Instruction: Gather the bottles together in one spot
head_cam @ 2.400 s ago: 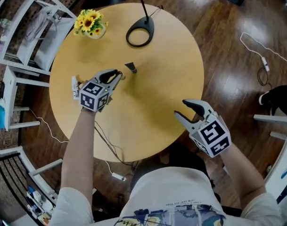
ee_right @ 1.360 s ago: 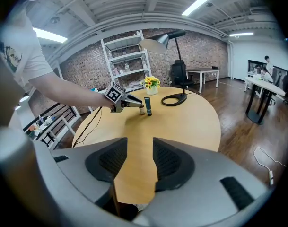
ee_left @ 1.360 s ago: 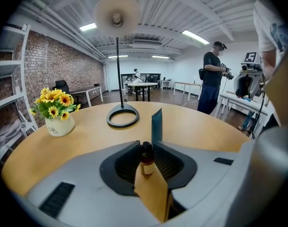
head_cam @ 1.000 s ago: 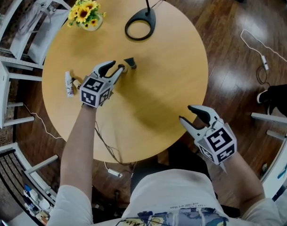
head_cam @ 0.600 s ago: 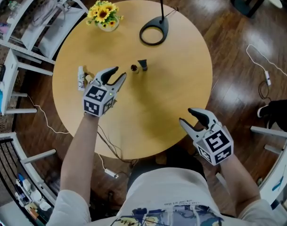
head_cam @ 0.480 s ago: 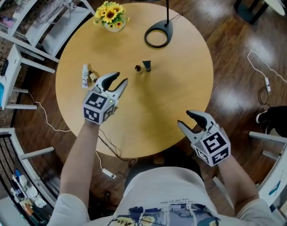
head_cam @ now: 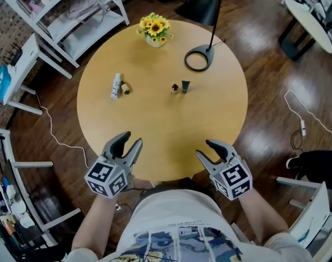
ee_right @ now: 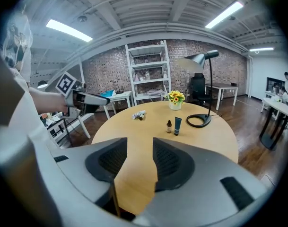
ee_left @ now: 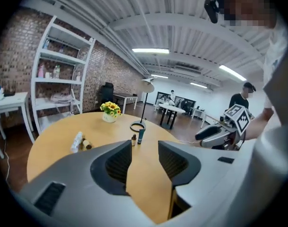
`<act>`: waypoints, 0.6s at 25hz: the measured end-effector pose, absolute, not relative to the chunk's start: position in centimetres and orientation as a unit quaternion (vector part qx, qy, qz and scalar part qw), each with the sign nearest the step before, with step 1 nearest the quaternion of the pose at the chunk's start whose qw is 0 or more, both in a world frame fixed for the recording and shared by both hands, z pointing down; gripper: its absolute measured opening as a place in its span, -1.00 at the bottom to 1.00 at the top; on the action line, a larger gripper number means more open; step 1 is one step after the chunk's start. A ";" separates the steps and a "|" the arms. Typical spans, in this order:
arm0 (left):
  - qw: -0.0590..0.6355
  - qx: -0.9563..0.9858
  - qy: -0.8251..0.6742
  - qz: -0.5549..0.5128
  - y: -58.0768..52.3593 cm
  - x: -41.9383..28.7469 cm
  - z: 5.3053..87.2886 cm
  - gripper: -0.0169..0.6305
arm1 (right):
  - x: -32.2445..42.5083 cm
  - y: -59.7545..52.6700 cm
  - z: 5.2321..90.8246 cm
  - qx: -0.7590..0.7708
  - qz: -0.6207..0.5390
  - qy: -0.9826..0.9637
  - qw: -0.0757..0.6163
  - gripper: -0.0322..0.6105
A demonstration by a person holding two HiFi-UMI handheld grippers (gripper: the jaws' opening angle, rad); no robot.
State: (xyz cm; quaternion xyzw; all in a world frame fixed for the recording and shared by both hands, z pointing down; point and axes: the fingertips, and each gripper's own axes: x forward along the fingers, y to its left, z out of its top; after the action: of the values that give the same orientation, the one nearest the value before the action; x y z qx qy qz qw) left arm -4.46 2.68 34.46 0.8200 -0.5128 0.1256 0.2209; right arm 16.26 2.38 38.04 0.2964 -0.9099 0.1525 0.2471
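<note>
Head view looks down on a round wooden table (head_cam: 155, 113); both claws are held at its near edge. The left gripper (head_cam: 131, 141) has its jaws apart with nothing in them; the right gripper (head_cam: 205, 149) is open and empty too. The bottles are far from the claws, in two pairs well apart. On the left a white bottle (head_cam: 116, 85) lies on its side with a small brown bottle (head_cam: 125, 89) just beside it; nearer the middle a little dropper bottle (head_cam: 175, 88) stands just beside a dark tube (head_cam: 185, 86). A vase (head_cam: 155, 40) at the far edge holds yellow sunflowers (head_cam: 155, 26); a black lamp's ring foot (head_cam: 205, 53) sits to its right.

Left gripper view shows its two grey jaws apart; only bare table top shows in the gap. Past them are the white bottle (ee_left: 77, 140) and brown bottle (ee_left: 87, 144) on the left, the dropper bottle (ee_left: 134, 140) and tube (ee_left: 141, 135) in the middle, and the vase of sunflowers (ee_left: 110, 117) behind; the right gripper (ee_left: 207, 132) is at the right. White shelves (ee_left: 63, 79) by the brick wall hold small things too tiny to name.

Right gripper view shows its jaws apart with nothing between them; both bottle pairs sit beyond on the table, the lying pair (ee_right: 138, 114) farther left, the standing pair (ee_right: 169, 126) nearer the lamp foot (ee_right: 188, 122).
</note>
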 end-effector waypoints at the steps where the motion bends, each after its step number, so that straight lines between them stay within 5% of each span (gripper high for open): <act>1: 0.236 0.814 -0.516 0.122 4.3 -5.0 34.5 -0.48 | 15.8 2.6 37.8 0.298 0.153 -0.910 0.246 -0.27; 9: 0.267 0.791 -0.536 0.125 11.1 -9.8 34.5 -0.48 | 12.3 4.2 36.7 0.303 0.141 -0.907 0.257 -0.27; 15: 0.268 0.801 -0.526 0.101 12.1 -12.8 33.9 -0.28 | 9.9 5.9 36.1 0.312 0.140 -0.901 0.265 -0.27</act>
State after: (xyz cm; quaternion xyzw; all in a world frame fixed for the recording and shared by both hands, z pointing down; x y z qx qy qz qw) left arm -12.78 12.07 33.94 0.8010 -0.5257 0.1009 0.2679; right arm 9.89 5.88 36.09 0.3124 -0.9014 0.1403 0.2649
